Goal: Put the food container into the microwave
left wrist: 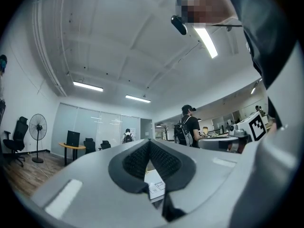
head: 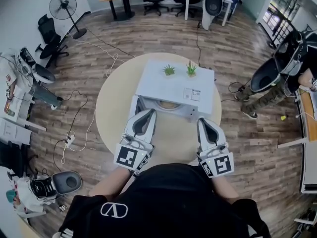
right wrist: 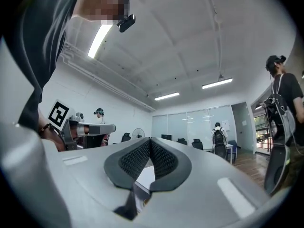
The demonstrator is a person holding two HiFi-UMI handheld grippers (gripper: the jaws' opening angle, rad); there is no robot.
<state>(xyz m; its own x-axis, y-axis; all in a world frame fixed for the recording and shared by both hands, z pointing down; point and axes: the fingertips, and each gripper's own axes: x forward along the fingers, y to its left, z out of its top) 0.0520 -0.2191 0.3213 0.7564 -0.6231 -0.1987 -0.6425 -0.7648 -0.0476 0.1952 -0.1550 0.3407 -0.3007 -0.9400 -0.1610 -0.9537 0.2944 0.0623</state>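
A white microwave [head: 174,89] stands on the round beige table [head: 111,108], with two small green plants [head: 179,69] on its top. Its front faces me, and the door [head: 134,106] looks swung open at the left. In the cavity lies something pale tan [head: 167,104]; whether it is the food container I cannot tell. My left gripper [head: 148,112] is shut and empty, tip close to the door. My right gripper [head: 202,121] is shut and empty just before the microwave's right front corner. Both gripper views point upward at the ceiling, jaws pressed together [left wrist: 149,141] [right wrist: 150,140].
Cables [head: 79,118] trail over the wooden floor left of the table. A standing fan [head: 66,9] and office chairs [head: 49,38] are at the far left. A seated person [head: 277,78] is at the right. A person with a backpack [left wrist: 186,125] stands beyond.
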